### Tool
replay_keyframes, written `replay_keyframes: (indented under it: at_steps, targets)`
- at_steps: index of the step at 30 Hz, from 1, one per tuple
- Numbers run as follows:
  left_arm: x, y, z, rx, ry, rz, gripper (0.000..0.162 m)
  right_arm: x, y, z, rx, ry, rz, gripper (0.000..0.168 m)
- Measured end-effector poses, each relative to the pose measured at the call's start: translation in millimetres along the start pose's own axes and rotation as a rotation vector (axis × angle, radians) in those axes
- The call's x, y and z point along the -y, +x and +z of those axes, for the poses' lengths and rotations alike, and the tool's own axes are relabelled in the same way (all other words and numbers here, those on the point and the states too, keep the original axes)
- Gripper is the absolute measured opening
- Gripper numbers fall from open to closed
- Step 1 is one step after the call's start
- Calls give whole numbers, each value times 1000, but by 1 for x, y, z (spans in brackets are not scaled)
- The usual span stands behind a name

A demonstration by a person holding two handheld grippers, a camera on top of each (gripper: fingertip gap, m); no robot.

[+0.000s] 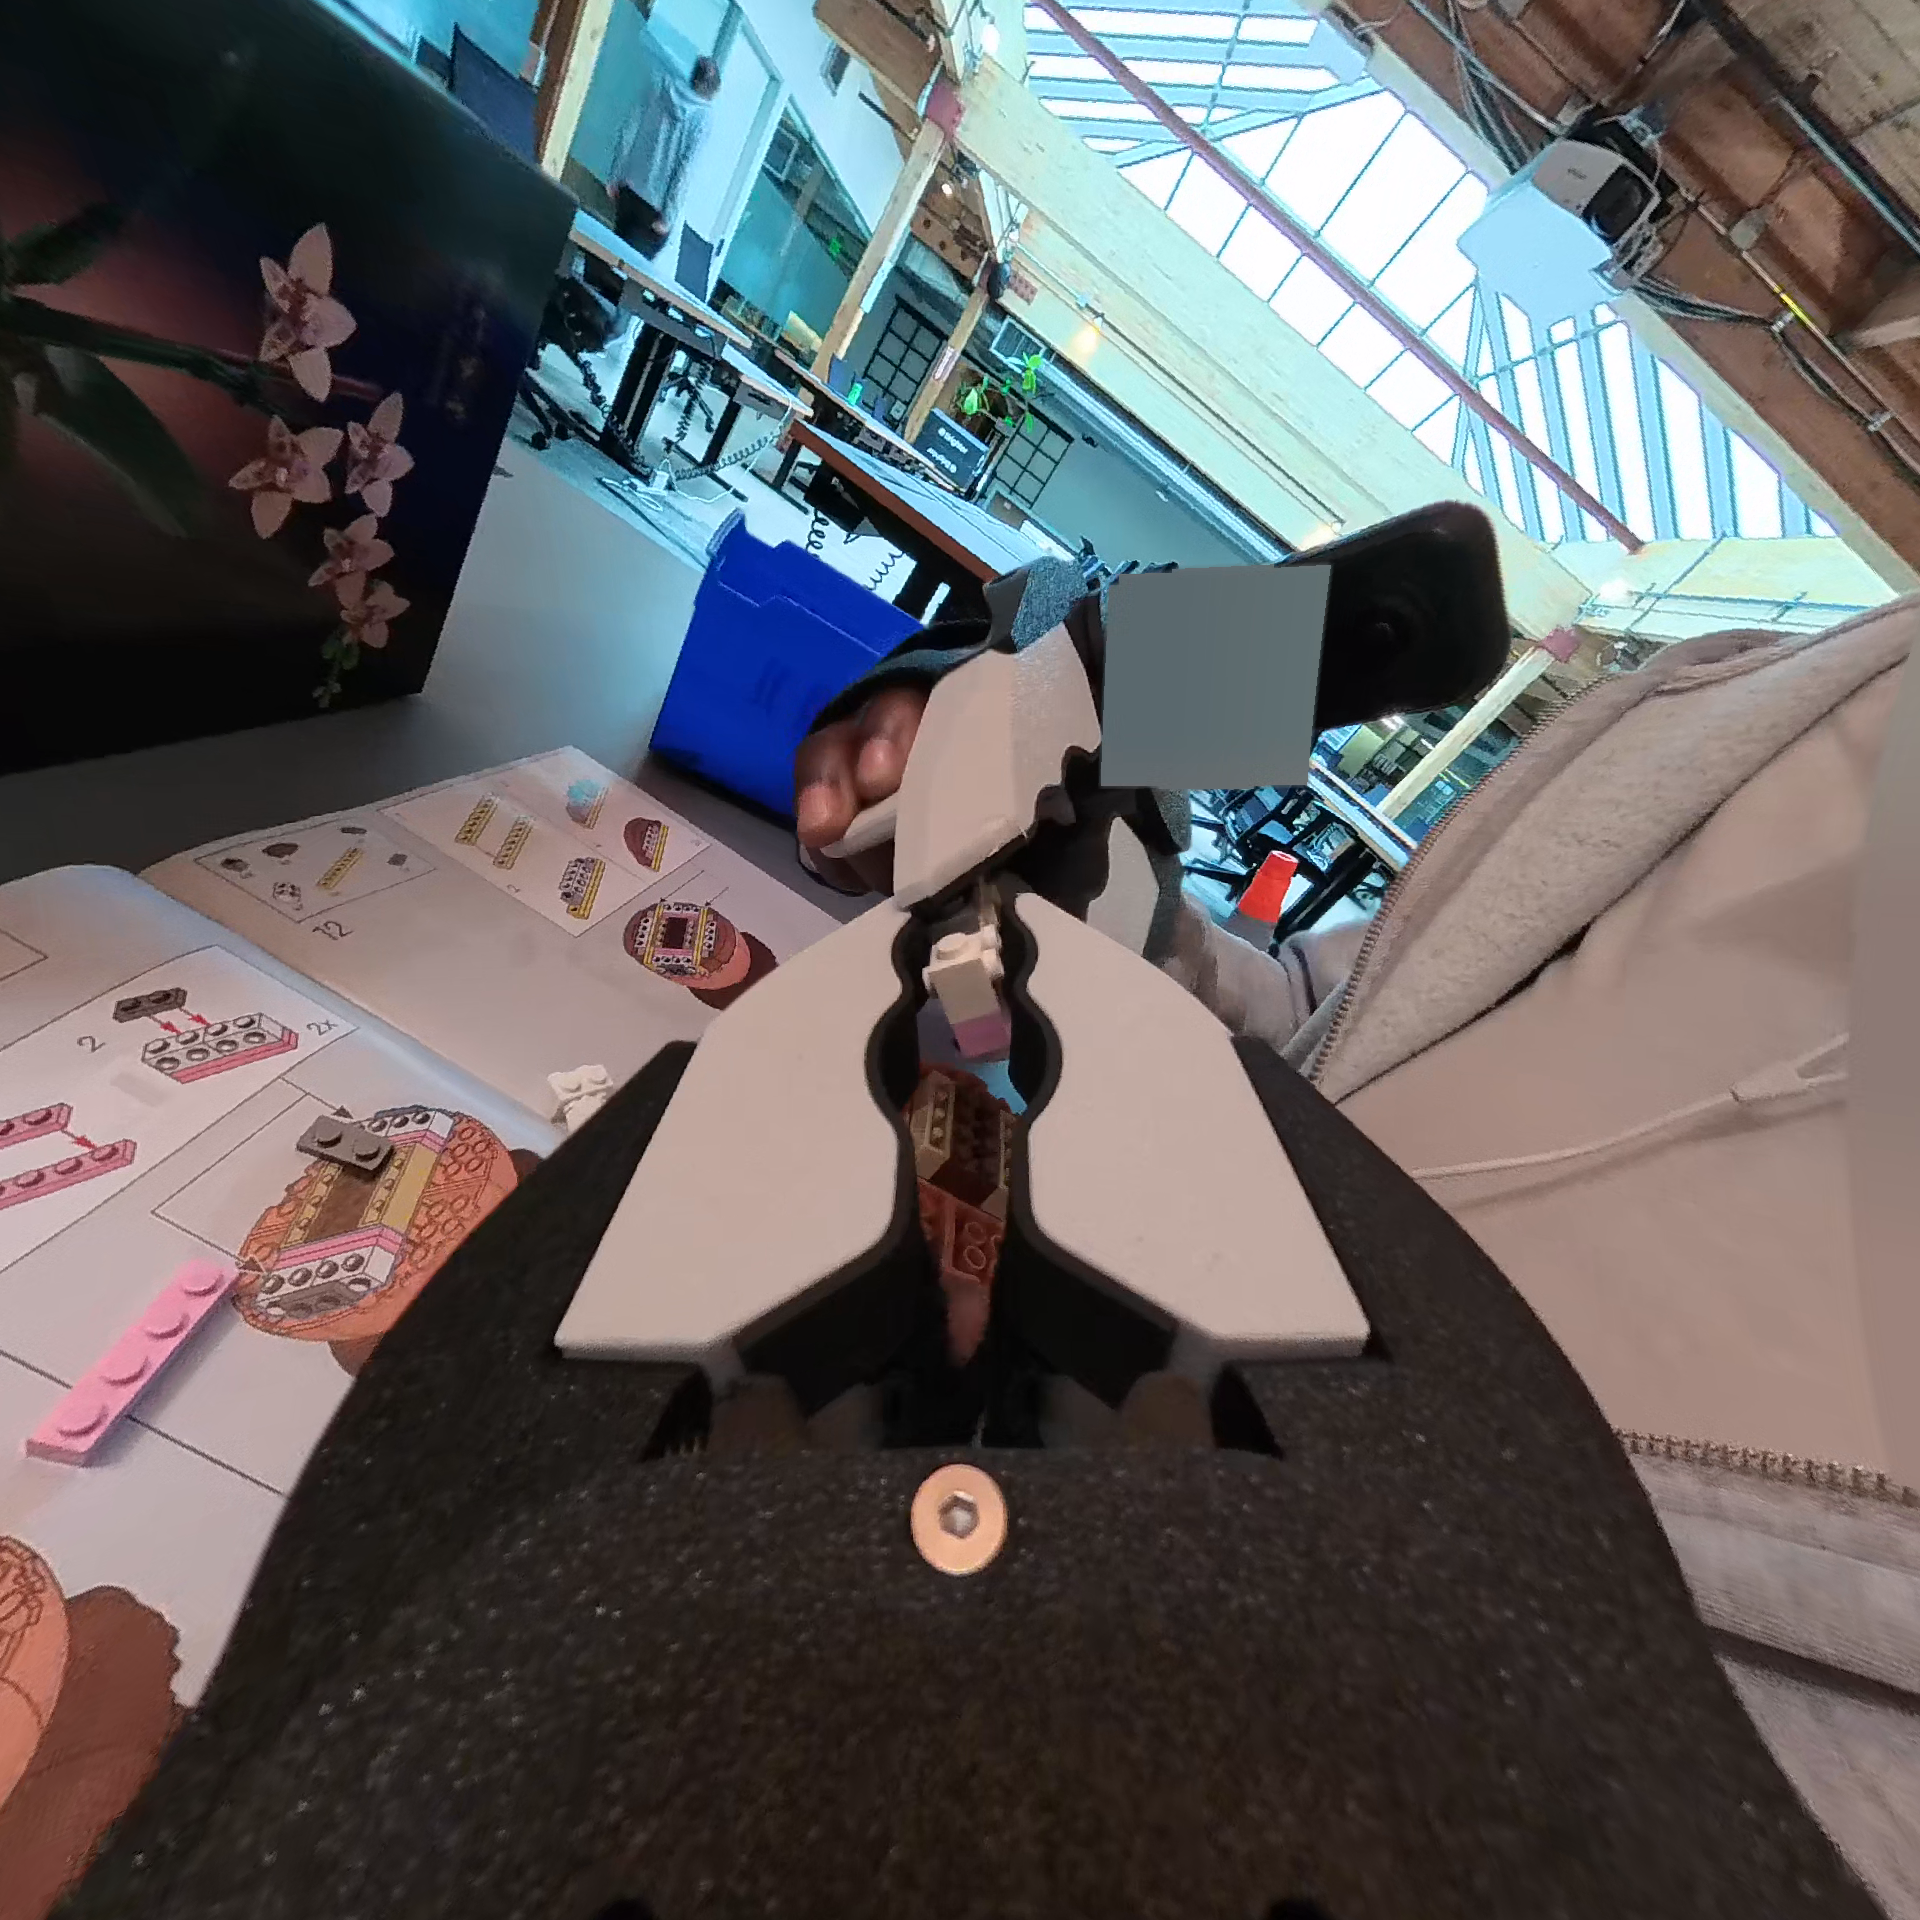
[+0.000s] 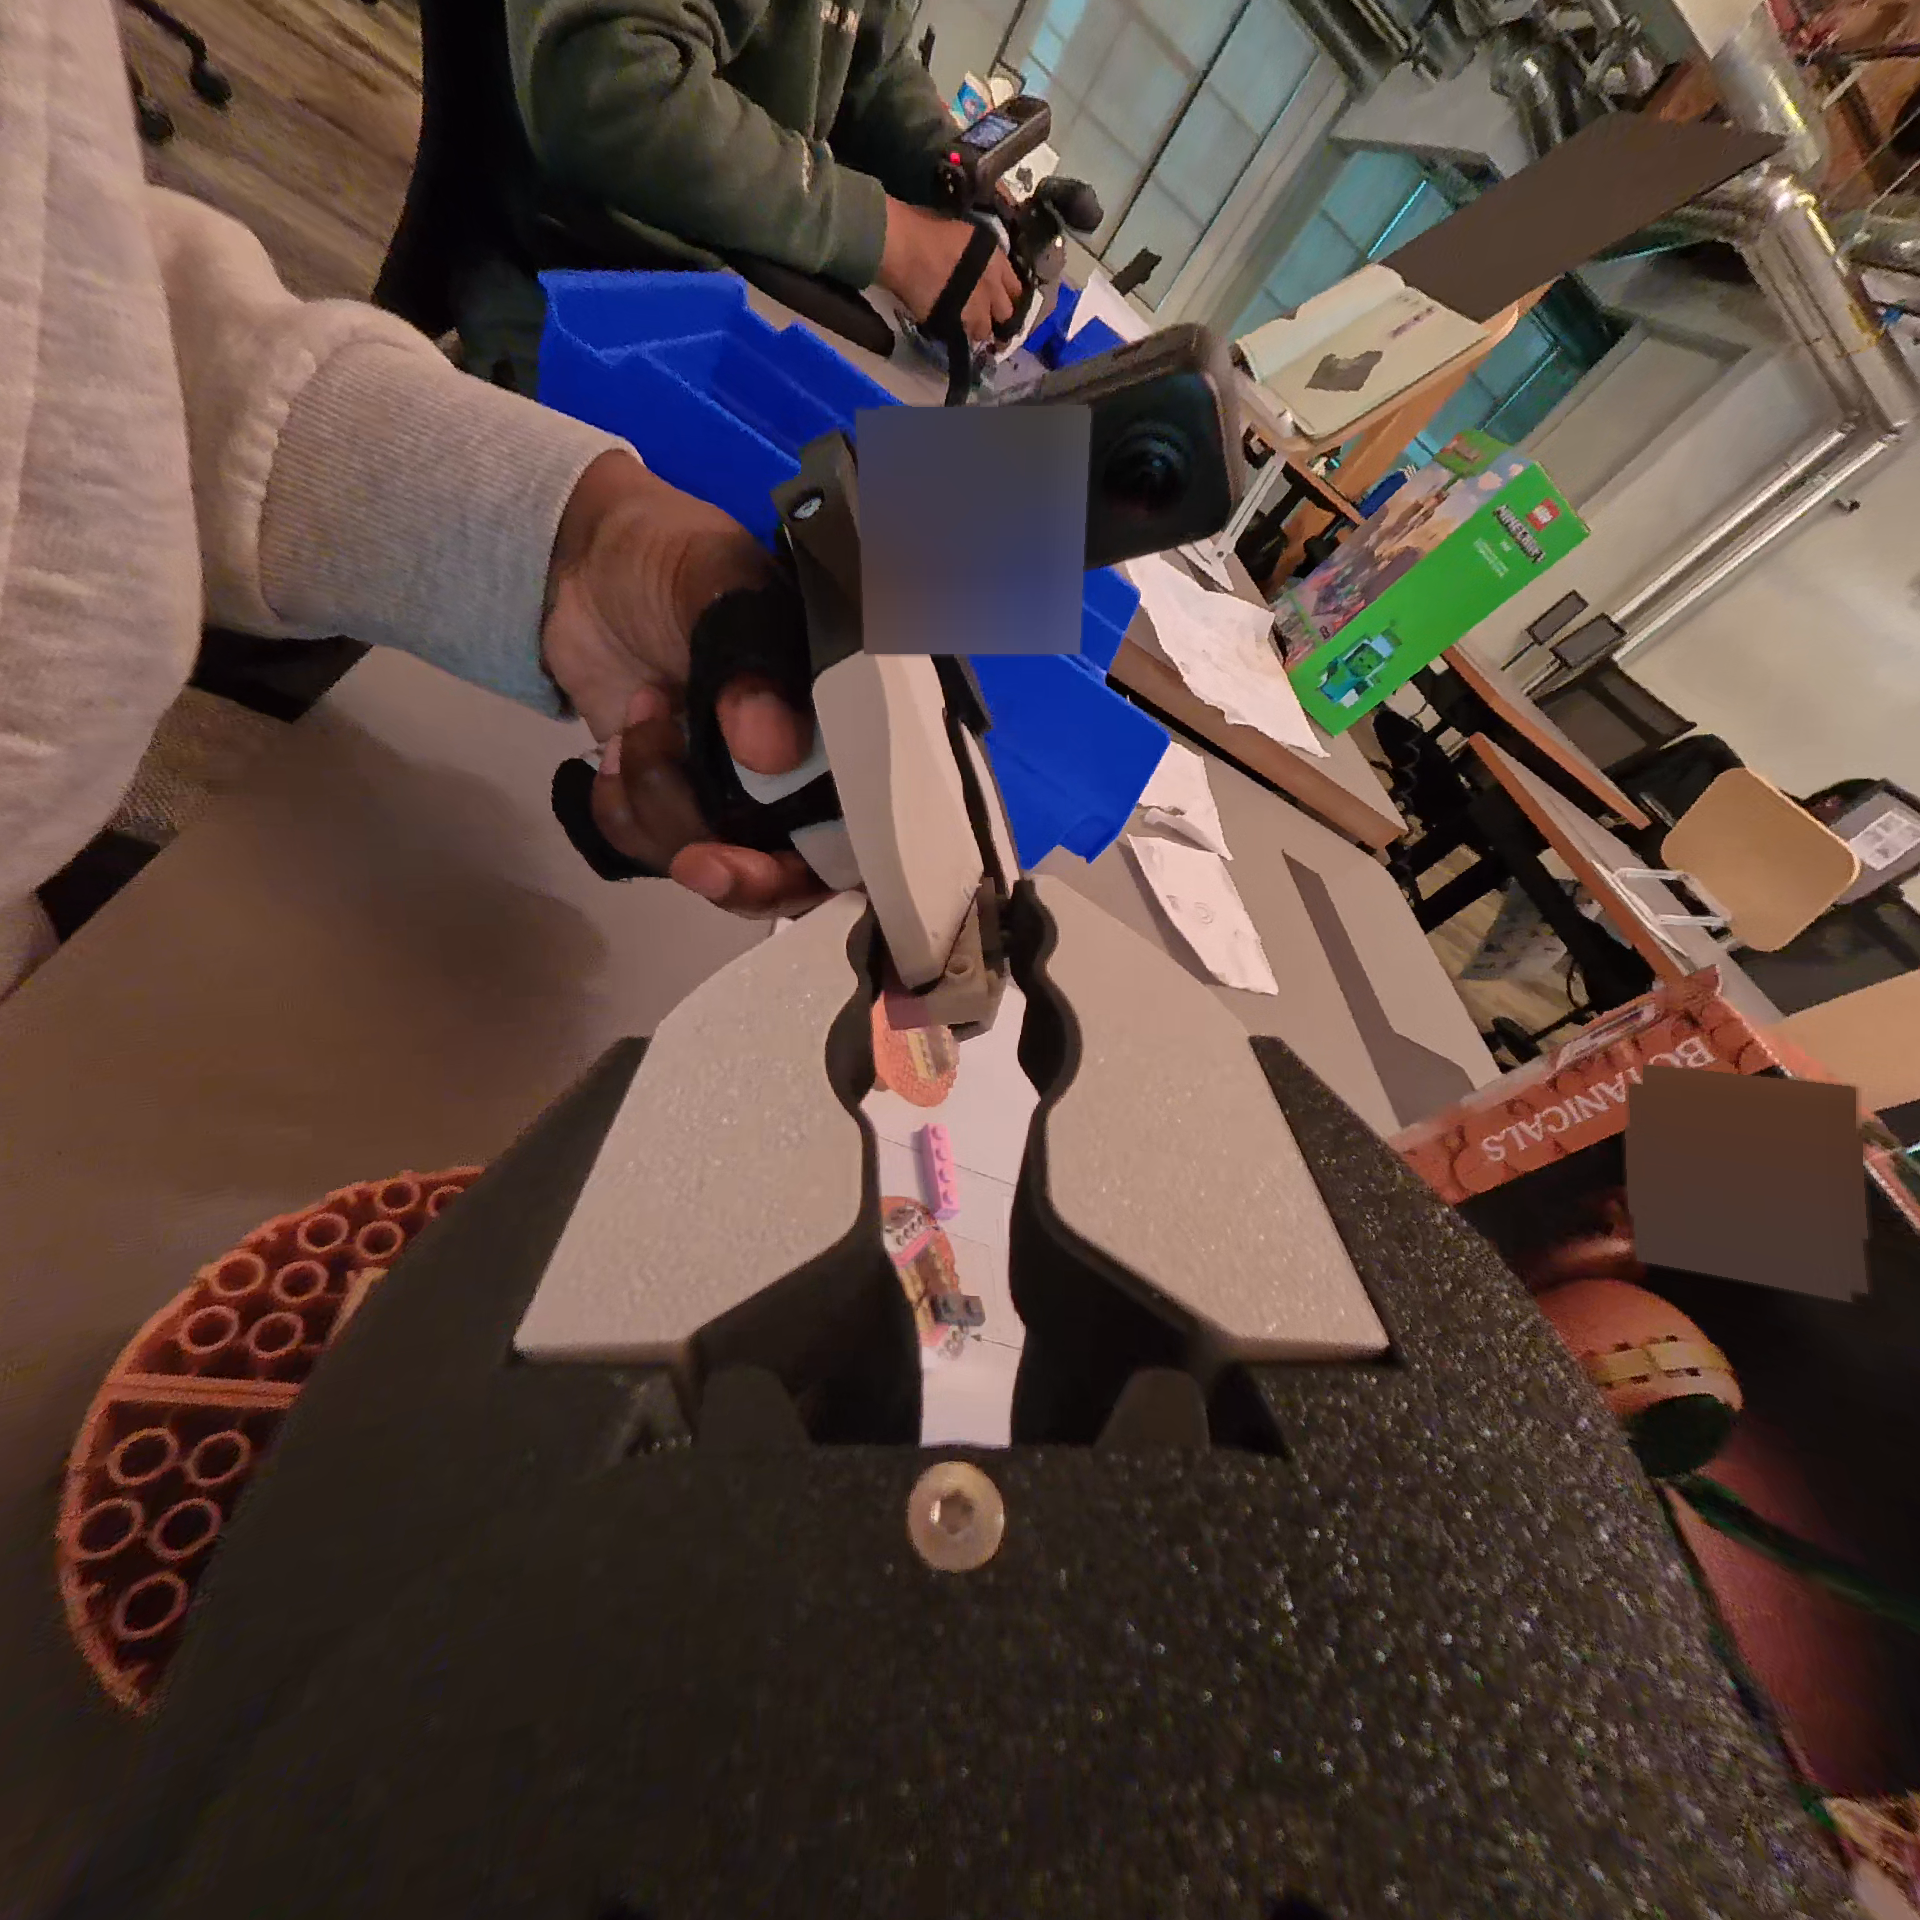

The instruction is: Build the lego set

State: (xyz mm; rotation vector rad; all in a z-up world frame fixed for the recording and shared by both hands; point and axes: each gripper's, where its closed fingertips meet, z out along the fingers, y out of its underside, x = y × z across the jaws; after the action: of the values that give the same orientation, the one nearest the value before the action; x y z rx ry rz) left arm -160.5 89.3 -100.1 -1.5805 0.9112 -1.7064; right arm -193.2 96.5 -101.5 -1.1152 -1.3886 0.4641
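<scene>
A small stack of a white brick on a pink piece (image 1: 961, 977) sits between the tips of my left gripper (image 1: 966, 920), which is shut on it. My right gripper (image 1: 977, 888) comes down from above, tip to tip with the left, and pinches the stack's top end. In the right wrist view the stack (image 2: 971, 987) lies between my right gripper's tips (image 2: 951, 935), with the left gripper (image 2: 971, 935) reaching in from above. A brown round lego pot part (image 1: 961, 1195) shows under the left fingers, and its tubed underside (image 2: 208, 1403) shows low left.
The open instruction booklet (image 1: 468, 935) lies on the grey table with a long pink plate (image 1: 135, 1361), a dark grey plate (image 1: 348, 1143) and a small white piece (image 1: 582, 1091). The set's box (image 1: 260, 364) stands behind. A blue bin (image 2: 675, 384) and another person (image 2: 707, 135) are beyond. Less than 4 cm separates the two grippers' tips.
</scene>
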Motion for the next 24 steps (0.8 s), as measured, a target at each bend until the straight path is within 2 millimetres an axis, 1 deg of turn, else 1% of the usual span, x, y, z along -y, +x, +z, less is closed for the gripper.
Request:
replay_keyframes:
  at_steps: [2,4,5,7,9,10,12,14,18,20,23,24]
  targets:
    - [-1,3,1,-25,14,-21,11,4,-2,-3,1,42,49,26]
    - [4,4,-1,-42,60,-51,11,7,4,-13,-26,76,120,39]
    - [7,1,-4,-29,90,-67,11,6,10,-20,-54,83,147,41]
    - [7,-12,-11,40,113,-78,11,4,22,-36,-118,103,186,40]
    - [3,-24,-15,115,92,-53,11,1,25,-47,-131,109,220,37]
    - [1,-27,-15,139,73,-36,11,-3,22,-48,-114,88,235,36]
    - [-1,-28,-13,154,43,-18,12,-13,13,-43,-52,18,225,37]
    - [1,-22,-7,107,42,-29,11,-17,8,-35,-34,-15,163,37]
    - [1,-10,3,22,42,-66,11,-8,5,-19,2,33,57,36]
    - [3,-3,6,-27,50,-98,11,-4,7,-15,-4,60,19,34]
    - [2,5,8,-72,40,-121,11,1,4,-13,27,85,-10,30]
    - [2,6,9,-76,35,-124,12,2,3,-12,39,90,-22,25]
